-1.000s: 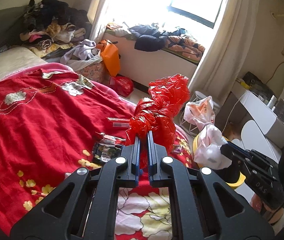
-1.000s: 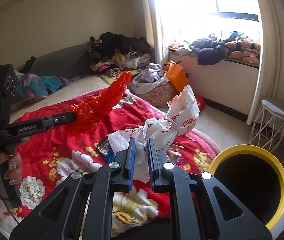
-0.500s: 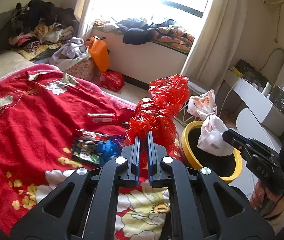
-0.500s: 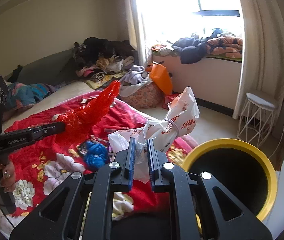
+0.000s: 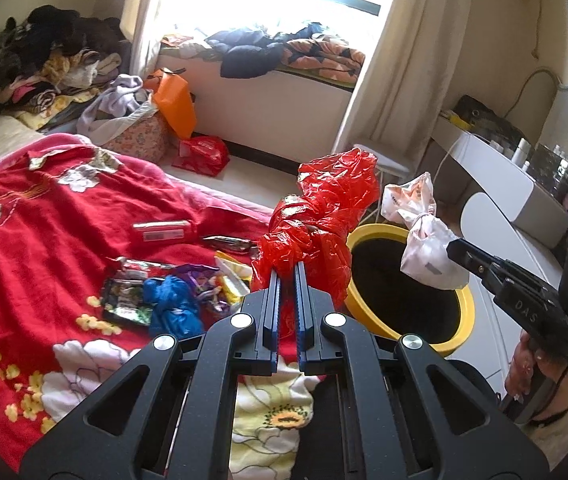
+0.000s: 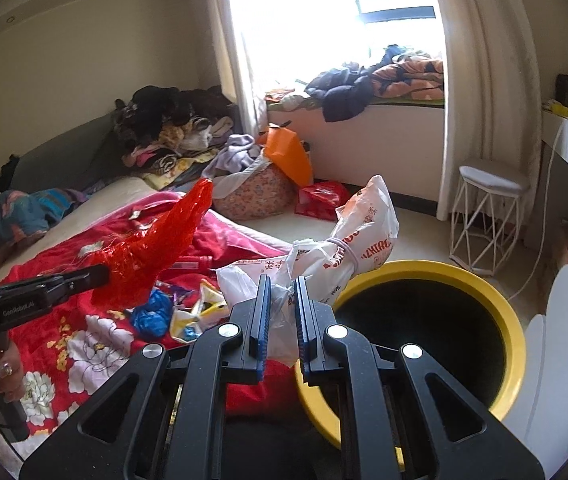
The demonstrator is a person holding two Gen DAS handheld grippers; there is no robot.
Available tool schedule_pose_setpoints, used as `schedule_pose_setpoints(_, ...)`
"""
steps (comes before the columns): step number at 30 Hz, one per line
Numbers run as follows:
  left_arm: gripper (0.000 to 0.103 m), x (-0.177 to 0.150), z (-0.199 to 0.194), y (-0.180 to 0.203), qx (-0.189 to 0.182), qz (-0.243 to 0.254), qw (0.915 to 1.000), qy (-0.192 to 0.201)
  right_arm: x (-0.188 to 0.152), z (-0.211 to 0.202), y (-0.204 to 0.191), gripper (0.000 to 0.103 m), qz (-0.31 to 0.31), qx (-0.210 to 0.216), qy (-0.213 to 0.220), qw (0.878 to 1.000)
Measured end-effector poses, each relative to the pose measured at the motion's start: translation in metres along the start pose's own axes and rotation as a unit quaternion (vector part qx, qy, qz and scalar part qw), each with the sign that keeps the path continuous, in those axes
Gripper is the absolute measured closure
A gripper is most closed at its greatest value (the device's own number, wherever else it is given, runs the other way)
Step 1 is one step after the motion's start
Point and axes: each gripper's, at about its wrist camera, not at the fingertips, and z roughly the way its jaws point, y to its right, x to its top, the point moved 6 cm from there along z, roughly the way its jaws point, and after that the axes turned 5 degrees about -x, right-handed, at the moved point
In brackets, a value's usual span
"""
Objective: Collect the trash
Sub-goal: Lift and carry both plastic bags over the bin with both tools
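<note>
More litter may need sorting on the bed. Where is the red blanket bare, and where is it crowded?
Bare: the red floral blanket left of the pink flat packet, toward the pillow end. Crowded: the wrapper heap around the blue crumpled bag, near the yellow-rimmed bin.

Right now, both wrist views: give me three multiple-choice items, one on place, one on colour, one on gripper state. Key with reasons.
1. Where is the yellow bin?
A. on the bed
B. on the floor beside the bed
C. on the window sill

2. What colour is the bag in the left gripper?
A. red
B. blue
C. white

3. What state is the right gripper in?
A. open, empty
B. shut, empty
C. shut on the white printed bag

Key: 1 B, it stands at the edge of the bed; 2 A, the red plastic bag is between its fingers; 3 C, plastic is pinched between its pads.
</note>
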Motion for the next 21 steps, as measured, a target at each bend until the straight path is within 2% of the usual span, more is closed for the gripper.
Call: schedule_pose_setpoints(21,0.1,-0.012,0.053,0.06,-0.032,0.044,0.9975,-0.045,-0.014,-0.007,0.071,0.091,0.039,-0.052,-0.012,0.998)
